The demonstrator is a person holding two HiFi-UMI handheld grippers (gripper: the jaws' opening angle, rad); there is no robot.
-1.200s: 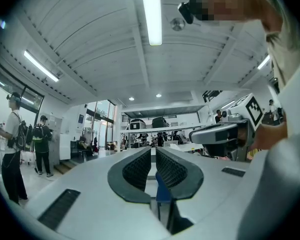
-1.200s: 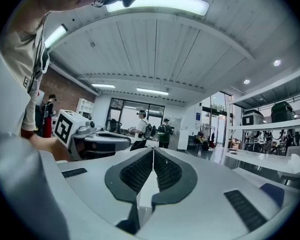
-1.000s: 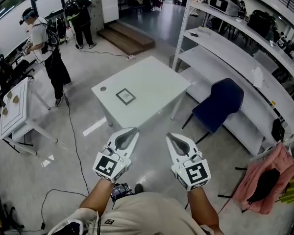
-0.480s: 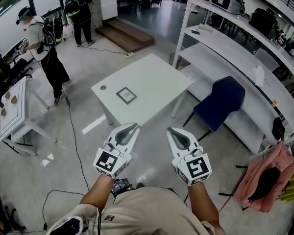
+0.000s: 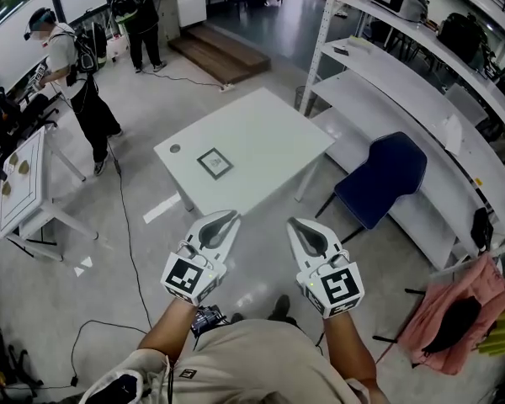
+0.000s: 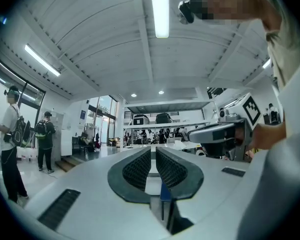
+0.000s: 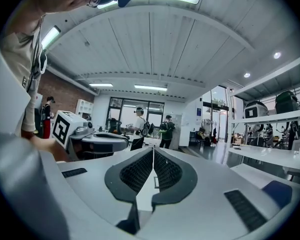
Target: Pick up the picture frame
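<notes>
The left claw [image 5: 229,217] is held out in front of the person's body, low in the head view, its two jaws drawn together with only a thin slit between the dark ribbed pads [image 6: 138,168] and nothing in that slit. The right claw [image 5: 293,223] is held just beside it at about the same height, its jaws meeting at the tips, pads [image 7: 138,171] together and empty. Each claw carries a cube with square markers at its rear, the left cube [image 5: 190,279] and the right cube [image 5: 337,287], just ahead of the person's forearms. Both claws are over bare grey floor [image 5: 261,259], well apart from the white counter [image 5: 273,129].

The picture frame [image 5: 215,163] lies flat on that counter, a small square with a dark border, set toward the near left part of the top and away from every edge. A small round hole [image 5: 175,149] sits near the counter's left corner. Neither claw touches the frame or the counter.

A blue chair [image 5: 382,178] stands to the right of the counter, between it and long white shelving [image 5: 379,78] along the right side. A pink cloth [image 5: 459,310] hangs at the lower right. At the upper left two people [image 5: 77,78] stand with backpacks, near a smaller white table [image 5: 29,196]. A black cable [image 5: 124,225] trails across the floor on the left, and a low wooden step [image 5: 223,55] lies beyond the counter.
</notes>
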